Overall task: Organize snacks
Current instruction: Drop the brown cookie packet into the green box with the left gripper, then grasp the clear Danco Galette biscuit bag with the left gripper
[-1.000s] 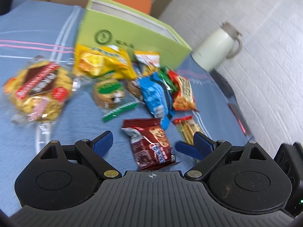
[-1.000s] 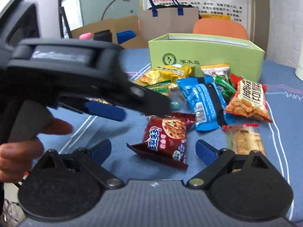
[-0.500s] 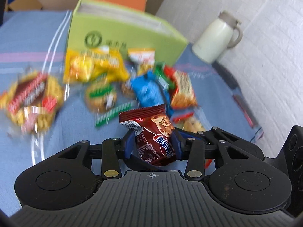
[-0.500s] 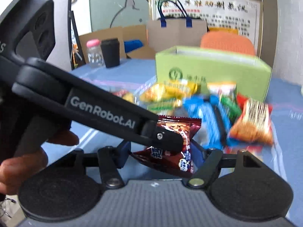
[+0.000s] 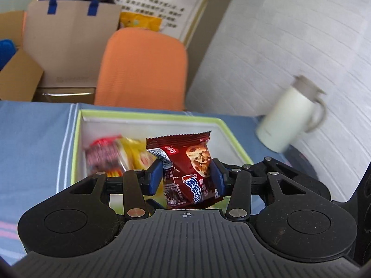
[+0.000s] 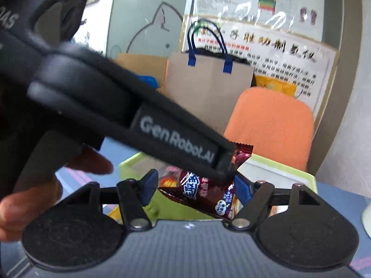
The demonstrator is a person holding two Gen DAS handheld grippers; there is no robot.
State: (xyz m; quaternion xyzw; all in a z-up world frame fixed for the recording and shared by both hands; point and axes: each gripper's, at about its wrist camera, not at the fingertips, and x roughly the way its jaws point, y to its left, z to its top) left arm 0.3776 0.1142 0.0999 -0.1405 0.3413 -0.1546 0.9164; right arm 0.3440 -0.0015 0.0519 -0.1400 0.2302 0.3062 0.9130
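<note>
My left gripper (image 5: 186, 177) is shut on a dark red cookie packet (image 5: 185, 169) and holds it over the open green box (image 5: 77, 139). Inside the box lie a red snack pack (image 5: 104, 155) and a yellow one (image 5: 136, 153). In the right wrist view the left gripper's black body (image 6: 162, 136) crosses the frame, and the cookie packet (image 6: 208, 194) sits between my right gripper's (image 6: 194, 186) blue pads. Whether the right pads press the packet cannot be told. The green box (image 6: 278, 169) lies just beyond.
The box stands on a blue tablecloth (image 5: 34, 139). A white thermos jug (image 5: 292, 115) stands at the right by the white wall. An orange chair (image 5: 143, 67) and a brown paper bag (image 5: 69, 39) are behind the table.
My left gripper closed on the cookie packet, lifted it off the cloth and carried it forward over the green box. The right gripper moved along with it.
</note>
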